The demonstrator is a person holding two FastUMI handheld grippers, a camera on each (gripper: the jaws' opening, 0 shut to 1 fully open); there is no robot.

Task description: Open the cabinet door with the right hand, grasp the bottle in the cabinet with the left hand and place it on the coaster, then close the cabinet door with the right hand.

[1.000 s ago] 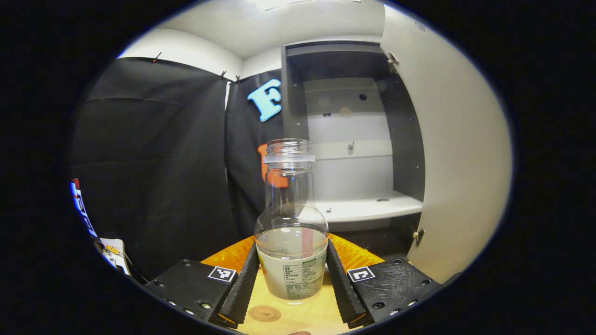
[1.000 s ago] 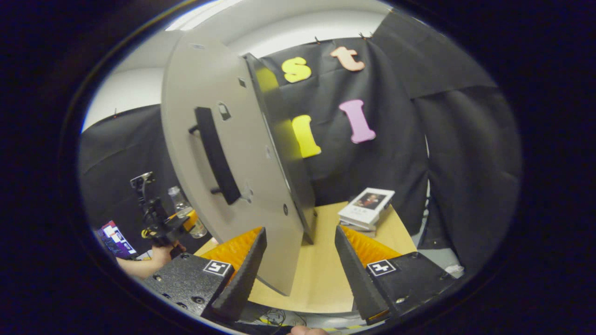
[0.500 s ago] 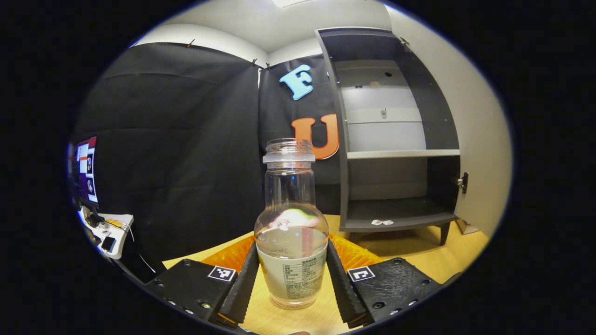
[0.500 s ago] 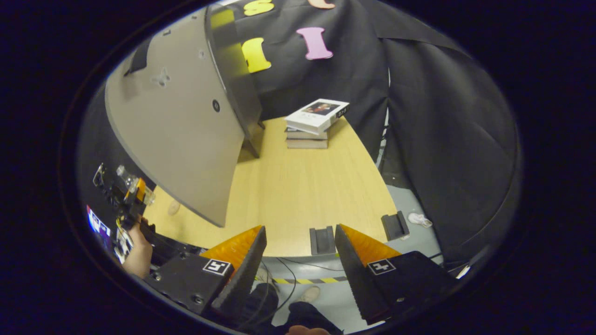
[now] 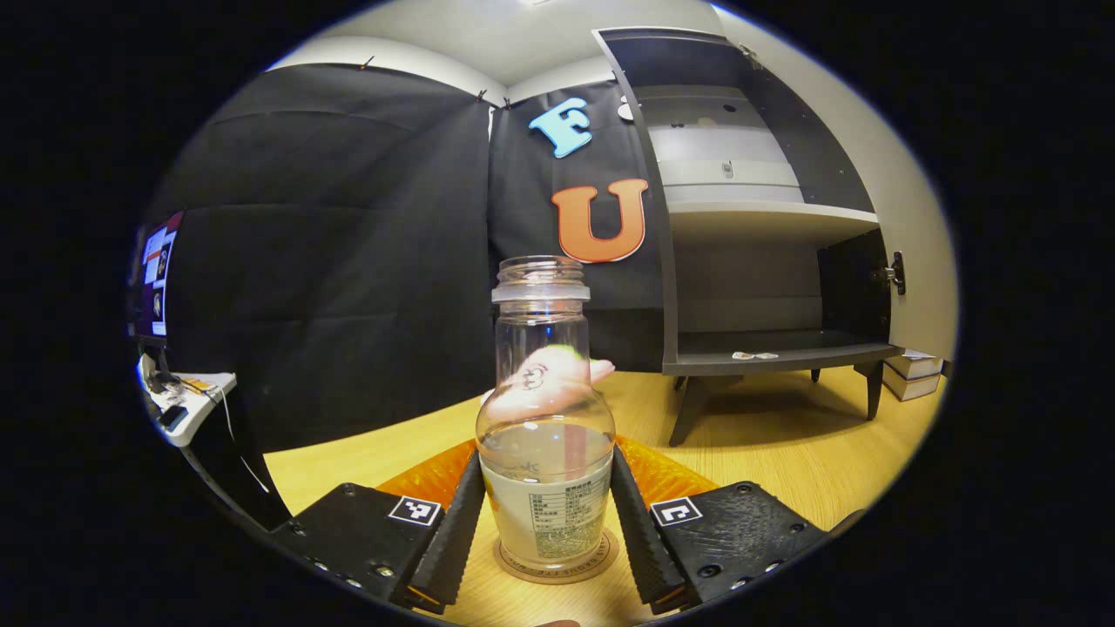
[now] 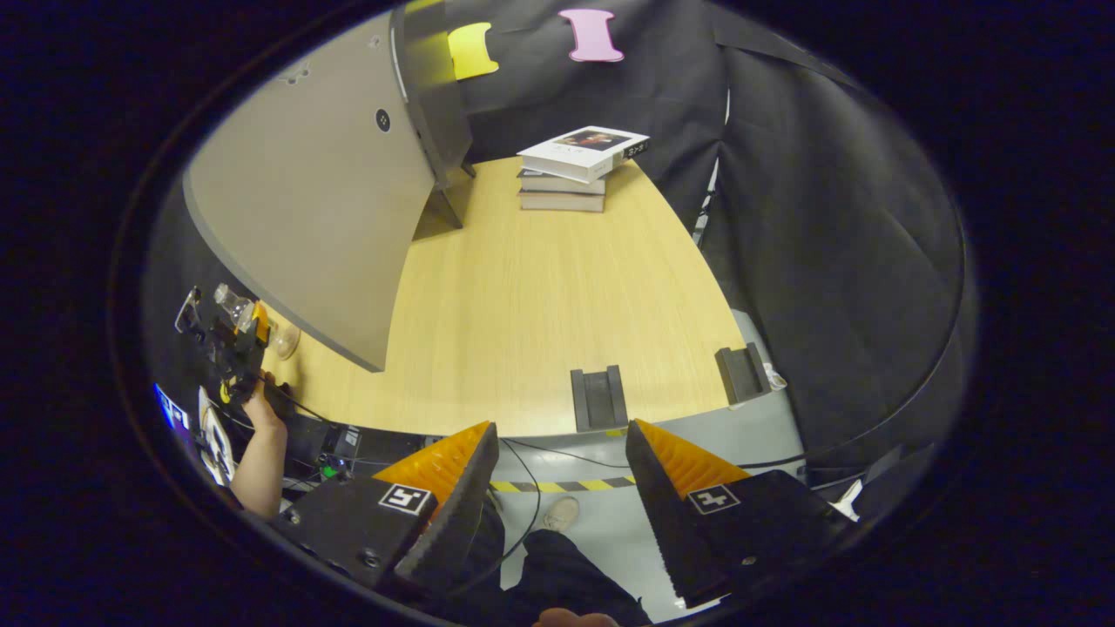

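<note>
Between the left gripper [image 5: 547, 531] fingers, clamped at the label: bottle [image 5: 544, 418], uncapped, part full, base on the coaster [image 5: 610, 550] near the surface's [image 5: 784, 444] front edge. Right gripper [image 6: 557, 488] fingers apart, empty, off the surface's near edge. Beyond, cabinet door [image 6: 314, 200] open. Risk: uneven release tips the bottle, spilling liquid.

Coaster [image 5: 555, 557] mostly hidden under bottle [image 5: 543, 435]; cabinet door [image 6: 318, 200] top cut off.

Open cabinet door [image 6: 305, 192] overhanging table [image 6: 540, 322]
</note>
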